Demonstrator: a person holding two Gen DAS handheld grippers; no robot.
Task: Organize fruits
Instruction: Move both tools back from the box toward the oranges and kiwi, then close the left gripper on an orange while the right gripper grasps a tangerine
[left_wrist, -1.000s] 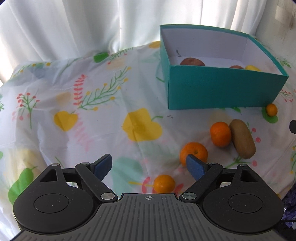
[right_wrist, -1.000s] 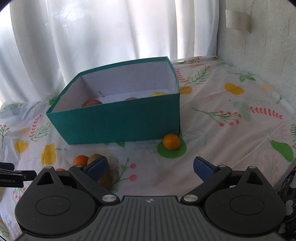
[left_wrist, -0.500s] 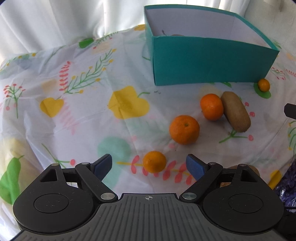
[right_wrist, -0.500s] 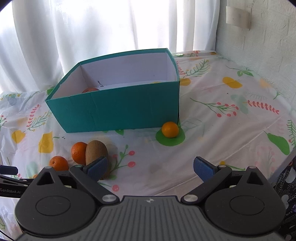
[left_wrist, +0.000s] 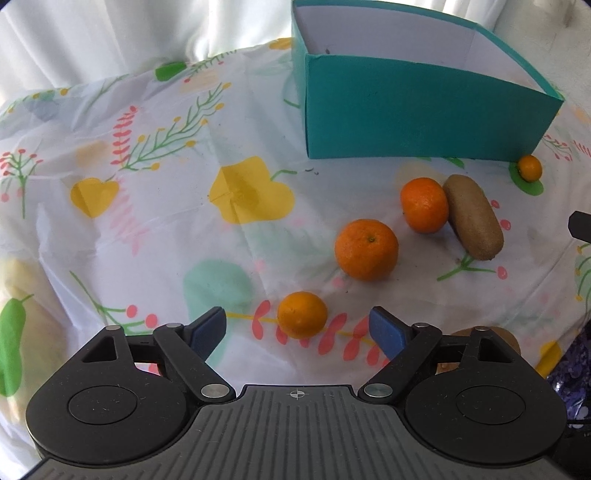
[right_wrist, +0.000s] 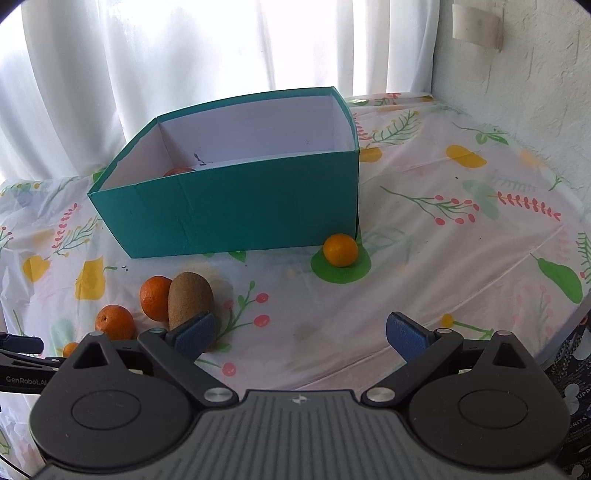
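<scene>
Orange and small, the nearest mandarin (left_wrist: 302, 314) sat on the tablecloth (left_wrist: 166, 229) between my left gripper's (left_wrist: 297, 330) wide-open, empty pads, so I judged a low, centred, gentle squeeze best before lifting it to the teal box (left_wrist: 417, 122).

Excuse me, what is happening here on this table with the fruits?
A person holds two grippers and sorts fruit into the teal box. Both grippers are open and hold nothing. The left gripper is lined up on a small orange just ahead of its fingers. Two more oranges, a kiwi and a tiny orange by the box corner lie on the cloth. At least one fruit is already inside.
</scene>
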